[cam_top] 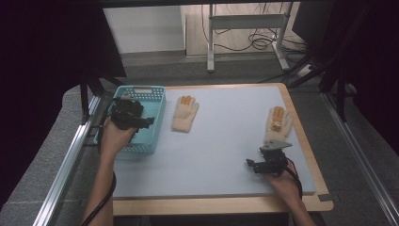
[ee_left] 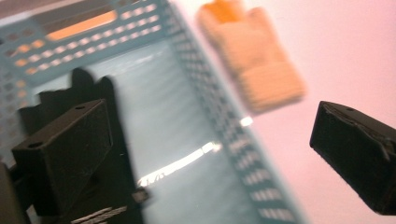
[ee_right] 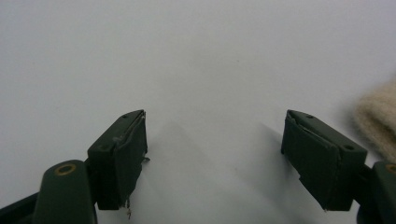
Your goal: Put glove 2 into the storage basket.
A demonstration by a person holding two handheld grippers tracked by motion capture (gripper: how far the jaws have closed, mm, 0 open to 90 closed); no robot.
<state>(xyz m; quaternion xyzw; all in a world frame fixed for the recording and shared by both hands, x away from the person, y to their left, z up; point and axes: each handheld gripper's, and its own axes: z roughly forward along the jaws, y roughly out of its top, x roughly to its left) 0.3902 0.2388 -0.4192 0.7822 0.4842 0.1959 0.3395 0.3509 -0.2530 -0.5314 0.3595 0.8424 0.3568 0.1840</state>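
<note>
Two cream knitted gloves with orange fingertips are lying flat on the pale blue mat covering the bench. One glove (cam_top: 185,114) is sitting toward the far left part of the mat (cam_top: 226,146), just beside the right wall of a turquoise perforated basket (cam_top: 157,123), which is standing at the mat's far left corner. The other glove (cam_top: 278,121) is lying near the right edge of the mat, its fingers pointing toward the far edge.

The left gripper (cam_top: 128,114) is hovering over the basket, with the person's left hand (cam_top: 114,135) wrapping it from behind. In the left gripper view its jaws are standing wide apart and holding nothing: one jaw is sitting over the basket floor, the other is sitting outside the basket wall (ee_left: 219,112) over the mat, and the near glove (ee_left: 254,56) is showing beyond them, blurred and untouched.

The right gripper (cam_top: 268,162) is hovering near the mat's right edge, just on the near side of the right-hand glove, gripped by the person's right hand (cam_top: 282,178). In the right gripper view its jaws are also spreading wide, with bare mat between them, gripping nothing; a piece of the cream glove (ee_right: 379,119) is showing at the right border, just beside one jaw, and whether it is touching cannot be told.
</note>
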